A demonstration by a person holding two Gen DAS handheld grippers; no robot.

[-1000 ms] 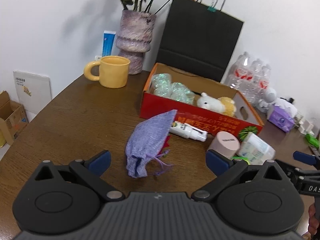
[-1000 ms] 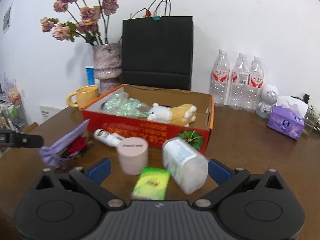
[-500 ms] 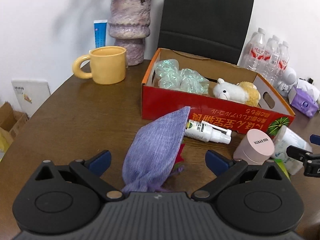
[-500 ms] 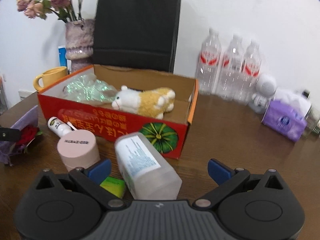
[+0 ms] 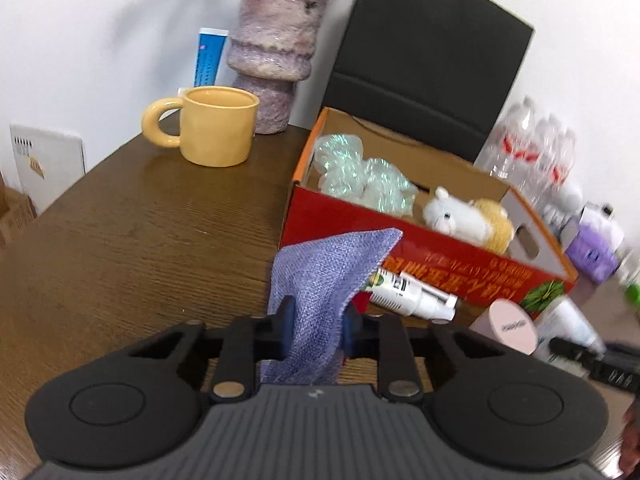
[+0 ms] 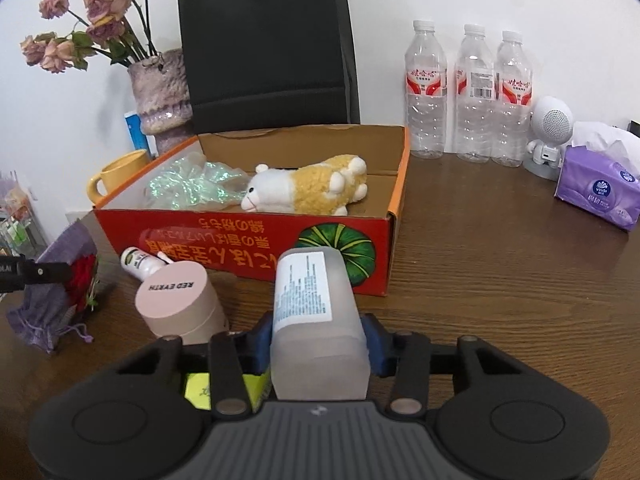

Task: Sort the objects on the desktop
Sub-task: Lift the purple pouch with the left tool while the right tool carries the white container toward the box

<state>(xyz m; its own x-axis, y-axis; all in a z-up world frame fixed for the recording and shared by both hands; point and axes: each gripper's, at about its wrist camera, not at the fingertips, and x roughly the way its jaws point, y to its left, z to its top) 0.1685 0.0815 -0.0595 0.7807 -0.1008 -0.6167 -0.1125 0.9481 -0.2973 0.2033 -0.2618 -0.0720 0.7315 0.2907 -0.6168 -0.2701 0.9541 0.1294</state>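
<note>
My left gripper [image 5: 316, 322] is shut on a purple cloth pouch [image 5: 320, 280] in front of the red cardboard box [image 5: 440, 256]. In the right wrist view the pouch [image 6: 60, 280] shows at the far left with something red inside. My right gripper [image 6: 316, 340] is shut on a frosted white bottle [image 6: 312, 312] lying on its side before the box [image 6: 248, 240]. The box holds a plush sheep [image 6: 308, 188] and shiny wrap [image 6: 188, 188]. A pink round jar [image 6: 180, 300], a small white spray bottle [image 5: 412, 294] and a green packet [image 6: 200, 388] lie on the table.
A yellow mug [image 5: 212, 128], a purple vase [image 5: 276, 48] and a black paper bag [image 6: 268, 40] stand behind the box. Three water bottles [image 6: 468, 92], a white robot figure [image 6: 548, 132] and a purple tissue pack [image 6: 596, 188] stand at the right.
Both grippers have moved forward and closed: the left one on the purple pouch, the right one on the frosted bottle. Both were open before.
</note>
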